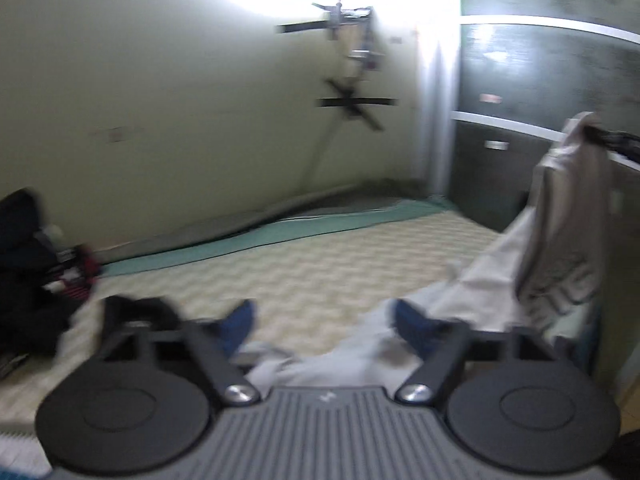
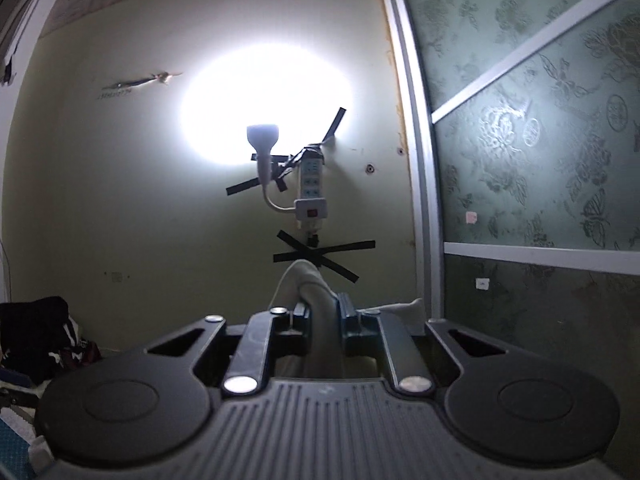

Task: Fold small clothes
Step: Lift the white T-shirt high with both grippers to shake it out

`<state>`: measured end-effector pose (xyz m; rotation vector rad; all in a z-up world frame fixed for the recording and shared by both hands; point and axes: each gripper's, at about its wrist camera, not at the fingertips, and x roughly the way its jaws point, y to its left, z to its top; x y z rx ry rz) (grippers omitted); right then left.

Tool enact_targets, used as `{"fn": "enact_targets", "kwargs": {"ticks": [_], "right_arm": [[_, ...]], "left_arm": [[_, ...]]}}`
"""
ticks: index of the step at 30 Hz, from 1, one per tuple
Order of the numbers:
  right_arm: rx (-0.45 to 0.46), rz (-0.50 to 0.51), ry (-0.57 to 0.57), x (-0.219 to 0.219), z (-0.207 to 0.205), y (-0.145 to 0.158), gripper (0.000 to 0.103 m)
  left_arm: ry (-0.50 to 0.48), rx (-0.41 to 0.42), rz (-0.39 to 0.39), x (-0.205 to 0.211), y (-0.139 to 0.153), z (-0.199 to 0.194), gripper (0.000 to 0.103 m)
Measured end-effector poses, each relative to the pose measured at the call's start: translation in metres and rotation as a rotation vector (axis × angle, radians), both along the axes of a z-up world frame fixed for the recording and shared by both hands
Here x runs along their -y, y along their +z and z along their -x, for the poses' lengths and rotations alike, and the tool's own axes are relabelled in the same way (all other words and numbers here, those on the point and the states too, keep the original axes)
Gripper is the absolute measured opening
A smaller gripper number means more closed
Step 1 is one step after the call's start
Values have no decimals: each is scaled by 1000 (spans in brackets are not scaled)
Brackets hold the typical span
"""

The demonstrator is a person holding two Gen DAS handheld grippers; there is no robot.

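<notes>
Right gripper first: its fingers are clamped onto a bunched fold of the pale grey garment, which pokes up between them toward 12 o'clock, lifted well up in front of the wall. In the left wrist view the same garment hangs from that raised grip at about 2 o'clock and drapes down toward the left gripper. The left one has its blue-padded fingers spread wide apart, and the low end of the cloth lies slack between them, closer to the right-hand finger. Can't tell if it touches either pad, that view is pretty blurry.

Around it: the cloth's low end rests on a mattress with a pale wavy pattern. A heap of dark clothes sits at 9 o'clock, near the left finger but apart from it. Further back there's a green sheet along the mattress edge. On the wall at 12 o'clock, a power strip stuck up with black tape crosses, with a lit lamp plugged in. Frosted patterned glass panels run off to 3 o'clock.

The garment looks crumpled, light grey, soft.
</notes>
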<state>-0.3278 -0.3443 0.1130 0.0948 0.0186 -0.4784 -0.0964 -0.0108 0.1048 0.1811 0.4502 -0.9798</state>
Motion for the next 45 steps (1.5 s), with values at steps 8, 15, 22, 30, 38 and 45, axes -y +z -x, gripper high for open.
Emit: {"fn": "enact_targets", "kwargs": {"ticks": [8, 15, 22, 30, 38, 45], "right_arm": [[29, 1, -25, -8, 23, 19, 4], [76, 56, 5, -24, 28, 45, 4], [296, 193, 110, -59, 50, 130, 4], [447, 303, 161, -96, 77, 242, 4], [387, 285, 148, -77, 53, 295, 4], [139, 138, 128, -9, -54, 230, 4]], "left_arm": [[-181, -99, -184, 54, -44, 14, 19], [36, 50, 7, 2, 31, 15, 7], [269, 373, 355, -85, 181, 68, 6], [430, 631, 534, -112, 294, 147, 7], [495, 666, 477, -70, 318, 133, 7], [501, 404, 220, -2, 231, 13, 7]]}}
